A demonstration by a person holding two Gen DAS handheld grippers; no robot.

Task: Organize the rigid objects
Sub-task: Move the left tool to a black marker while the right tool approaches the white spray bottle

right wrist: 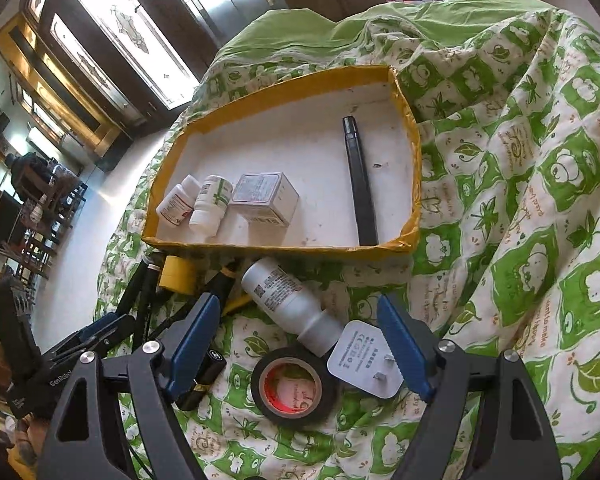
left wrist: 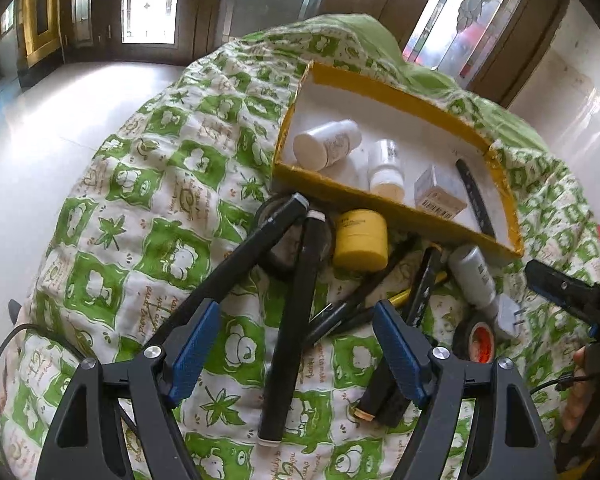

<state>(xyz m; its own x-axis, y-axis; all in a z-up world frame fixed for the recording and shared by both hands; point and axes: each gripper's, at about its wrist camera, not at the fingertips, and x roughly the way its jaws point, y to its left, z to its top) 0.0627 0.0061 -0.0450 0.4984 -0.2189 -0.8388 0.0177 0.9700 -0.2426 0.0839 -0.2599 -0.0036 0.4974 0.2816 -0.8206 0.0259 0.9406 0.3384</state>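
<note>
Clutter on a green-and-white quilt (right wrist: 520,184), much of it overlapping and hard to separate. Left claw (left wrist: 296,348) spread wide, holding nothing; between its blue pads lies a long black marker (left wrist: 290,328), and a second black marker (left wrist: 236,264) angles off to the left, its far tip over a dark round item too covered to identify. Right pad hides part of a short black tube (left wrist: 374,400) with a gold end. Further pens in a crossed heap (left wrist: 384,300), count unclear. Yellow jar (left wrist: 360,240) lies on its side just near of the box. Yellow-edged box (right wrist: 284,80), far side, holds two white bottles (right wrist: 196,204), a small white carton (right wrist: 264,196) and a black pen (right wrist: 360,184) along its right wall. Right claw (right wrist: 300,344) also wide and empty; between its pads sit a black tape roll (right wrist: 294,388), a white plug adapter (right wrist: 364,360) touching the right pad, and a grey bottle (right wrist: 288,300) on its side. Left claw's body is cut off at the left edge of the right wrist view.
</note>
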